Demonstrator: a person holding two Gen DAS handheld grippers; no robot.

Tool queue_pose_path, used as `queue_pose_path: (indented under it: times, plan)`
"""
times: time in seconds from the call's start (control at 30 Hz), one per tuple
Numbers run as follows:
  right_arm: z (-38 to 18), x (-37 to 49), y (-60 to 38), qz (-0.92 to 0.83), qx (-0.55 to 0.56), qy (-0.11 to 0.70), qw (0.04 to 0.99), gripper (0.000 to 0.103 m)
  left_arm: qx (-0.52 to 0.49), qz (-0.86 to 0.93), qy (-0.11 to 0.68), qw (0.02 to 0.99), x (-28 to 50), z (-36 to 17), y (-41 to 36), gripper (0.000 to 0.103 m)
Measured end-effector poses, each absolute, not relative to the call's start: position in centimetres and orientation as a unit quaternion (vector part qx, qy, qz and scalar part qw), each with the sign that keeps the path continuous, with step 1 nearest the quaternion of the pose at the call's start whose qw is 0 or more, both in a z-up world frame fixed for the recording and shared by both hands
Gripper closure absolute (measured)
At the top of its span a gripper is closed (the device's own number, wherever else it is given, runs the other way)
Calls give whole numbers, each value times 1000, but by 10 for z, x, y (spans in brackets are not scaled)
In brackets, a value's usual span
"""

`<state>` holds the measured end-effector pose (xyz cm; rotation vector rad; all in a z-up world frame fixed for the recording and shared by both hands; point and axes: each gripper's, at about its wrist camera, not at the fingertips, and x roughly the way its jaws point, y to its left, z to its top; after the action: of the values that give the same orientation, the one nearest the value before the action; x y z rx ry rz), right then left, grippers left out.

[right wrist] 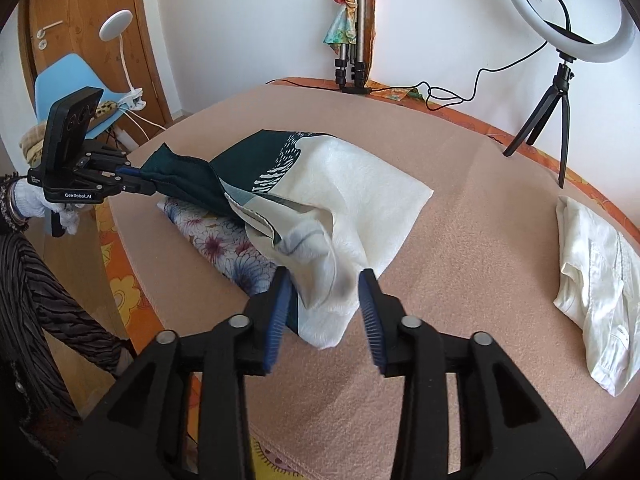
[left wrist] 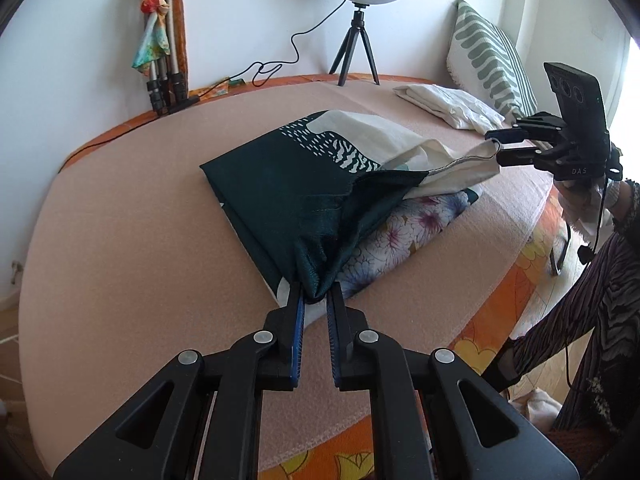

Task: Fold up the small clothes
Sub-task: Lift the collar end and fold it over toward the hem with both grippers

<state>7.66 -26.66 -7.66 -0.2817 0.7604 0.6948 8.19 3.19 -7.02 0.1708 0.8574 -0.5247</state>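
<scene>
- The left hand-held gripper (left wrist: pixel 314 300) has its two blue-padded fingers pressed together on a bunched dark-green corner of the green-and-cream cloth (left wrist: pixel 296 184), at 6 o'clock of the cloth in the left wrist view.
- In the right wrist view that same hand-held gripper (right wrist: pixel 150 178) sits at 9 o'clock, the dark-green corner pulled out taut toward it and lifted off the surface.
- The right hand-held gripper (right wrist: pixel 324 284) shows its fingers well apart in its own view, with a cream fold of the cloth (right wrist: pixel 352 196) hanging loose between them; the cloth lies against the left finger and stands clear of the right one.
- In the left wrist view the right hand-held gripper (left wrist: pixel 496 148) is at 3 o'clock with the cream corner's hem at its fingertips; whether it pinches there I cannot tell.
- The cloth lies in the middle of the pink blanket (left wrist: pixel 132 216), its near edge raised between the two grippers.
- A floral cloth (left wrist: pixel 400 236) lies under it, showing at the near edge.
- A folded white garment (right wrist: pixel 596 276) rests on the blanket at 3 o'clock in the right wrist view, well apart from the cloth.
- A ring light (right wrist: pixel 568 12) on a small tripod stands at the far edge at 1 o'clock.
</scene>
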Motion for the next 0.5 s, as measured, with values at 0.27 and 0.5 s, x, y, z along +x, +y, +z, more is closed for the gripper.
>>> queue_pose_path:
  times: [0.27,0.5]
  plan:
    - [-64,74,-295,316,-48,380,868,51,62,-243,397,883,61,-49,53,94]
    - [-93,107,-301,301,79,470,826,51,-78,-227,440,865,107,-59,54,81]
